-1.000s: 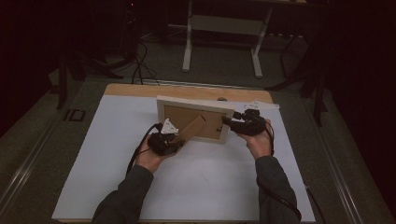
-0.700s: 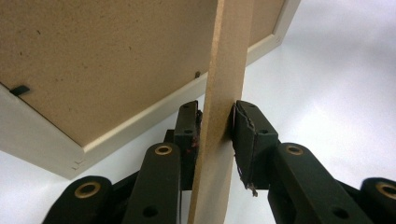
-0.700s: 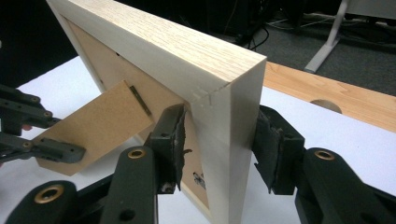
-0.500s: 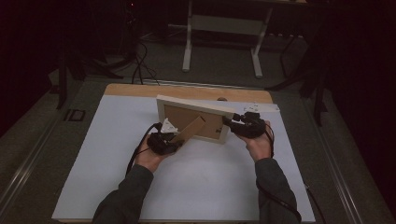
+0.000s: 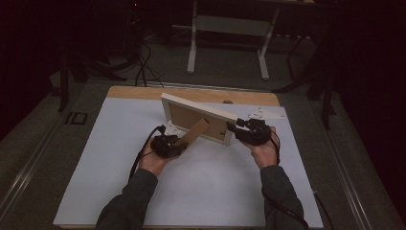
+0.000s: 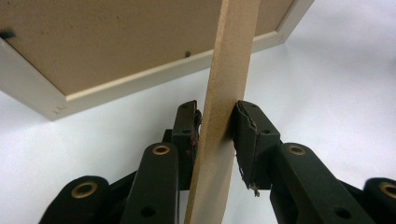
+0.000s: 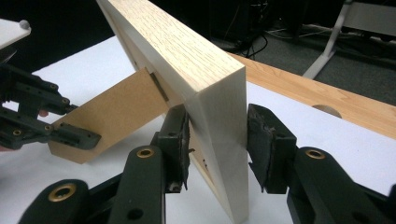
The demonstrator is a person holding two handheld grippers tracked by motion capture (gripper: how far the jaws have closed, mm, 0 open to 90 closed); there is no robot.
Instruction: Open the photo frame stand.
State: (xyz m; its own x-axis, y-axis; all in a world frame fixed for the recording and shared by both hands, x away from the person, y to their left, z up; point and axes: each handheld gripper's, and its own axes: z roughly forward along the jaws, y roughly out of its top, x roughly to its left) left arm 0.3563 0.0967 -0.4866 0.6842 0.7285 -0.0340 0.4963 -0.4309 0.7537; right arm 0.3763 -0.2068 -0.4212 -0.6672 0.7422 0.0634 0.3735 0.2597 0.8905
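- High view: dim light is falling from above onto the white counter (image 5: 206, 191); the surrounding room is sinking into near-black, with fine detail staying grainy.
- Gripper views: bright, even light is showing crisp wood grain, soft shadows, and slightly blurred near fingers (image 7: 175, 140).

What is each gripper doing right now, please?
Left gripper: shut on the stand of the picture frame.
Right gripper: jaws just closing around the frame's corner, one pad not yet touching.
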